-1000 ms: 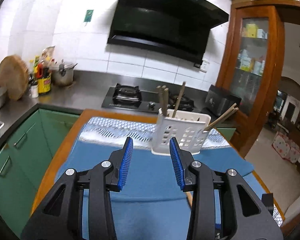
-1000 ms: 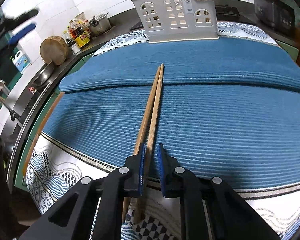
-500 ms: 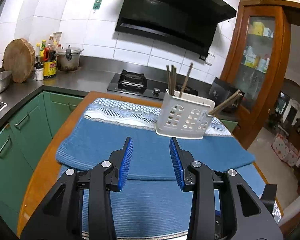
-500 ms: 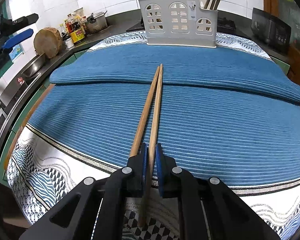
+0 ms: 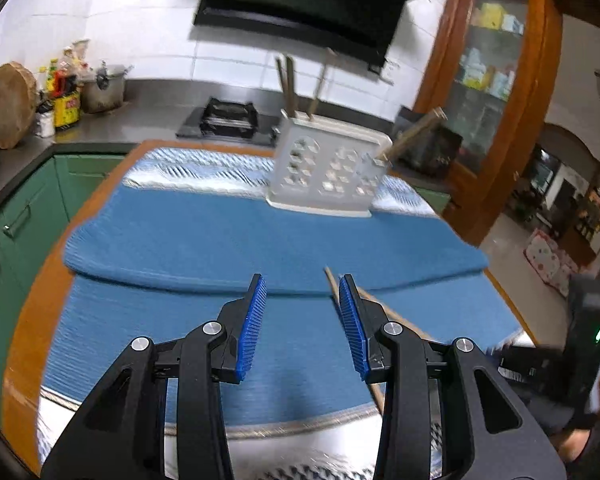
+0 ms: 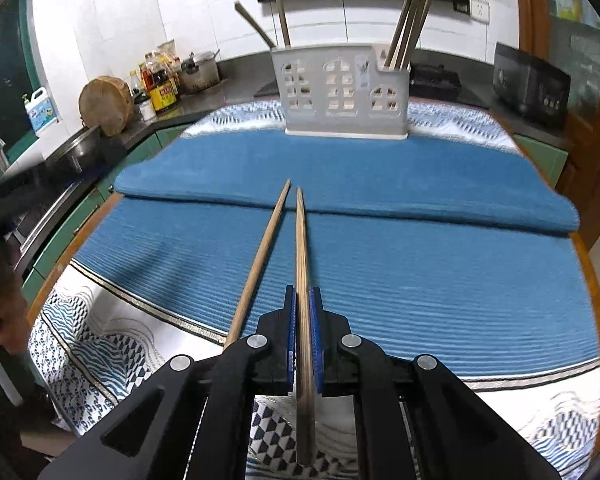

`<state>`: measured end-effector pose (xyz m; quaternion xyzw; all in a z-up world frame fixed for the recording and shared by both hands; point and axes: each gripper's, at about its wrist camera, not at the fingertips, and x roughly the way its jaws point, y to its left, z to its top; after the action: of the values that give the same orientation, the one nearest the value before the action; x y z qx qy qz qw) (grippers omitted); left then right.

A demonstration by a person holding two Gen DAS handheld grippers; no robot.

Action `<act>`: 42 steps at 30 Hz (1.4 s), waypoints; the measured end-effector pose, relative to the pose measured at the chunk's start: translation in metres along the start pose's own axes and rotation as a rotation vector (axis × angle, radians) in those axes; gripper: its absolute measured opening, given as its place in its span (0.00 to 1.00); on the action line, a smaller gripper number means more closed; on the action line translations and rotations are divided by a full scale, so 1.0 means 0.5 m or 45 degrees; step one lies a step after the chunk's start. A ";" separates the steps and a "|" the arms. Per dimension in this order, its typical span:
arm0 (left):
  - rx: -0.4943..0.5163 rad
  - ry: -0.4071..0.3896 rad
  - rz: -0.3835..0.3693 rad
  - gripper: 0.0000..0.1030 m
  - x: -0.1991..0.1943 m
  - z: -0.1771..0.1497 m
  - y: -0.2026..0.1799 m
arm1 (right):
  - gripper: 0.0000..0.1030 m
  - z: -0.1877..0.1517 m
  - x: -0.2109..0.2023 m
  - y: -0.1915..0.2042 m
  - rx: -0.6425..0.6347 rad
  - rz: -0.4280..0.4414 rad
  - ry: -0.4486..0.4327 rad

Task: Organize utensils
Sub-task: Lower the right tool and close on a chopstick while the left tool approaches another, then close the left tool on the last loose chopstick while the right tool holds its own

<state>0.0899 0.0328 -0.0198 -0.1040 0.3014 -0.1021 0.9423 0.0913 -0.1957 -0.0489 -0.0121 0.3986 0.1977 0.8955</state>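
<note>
Wooden chopstick (image 6: 302, 280) is clamped between my right gripper's (image 6: 302, 330) blue pads, jaws nearly closed on it, pointing toward the far side. Second chopstick (image 6: 260, 264) lies loose on the blue mat (image 6: 420, 280), just left of the held one and outside the jaws. White utensil caddy (image 6: 342, 94) stands at the far end of the mat with more chopsticks upright in it. My left gripper (image 5: 302, 320) is wide open, empty, above the mat.
</note>
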 end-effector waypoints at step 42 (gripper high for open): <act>0.108 0.357 0.100 0.06 0.145 -0.122 -0.144 | 0.07 -0.003 -0.109 -0.040 0.033 0.063 -0.224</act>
<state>0.1024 -0.0627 -0.0895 -0.0372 0.4292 -0.0914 0.8978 0.0645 -0.2333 -0.0136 0.0269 0.3210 0.2151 0.9220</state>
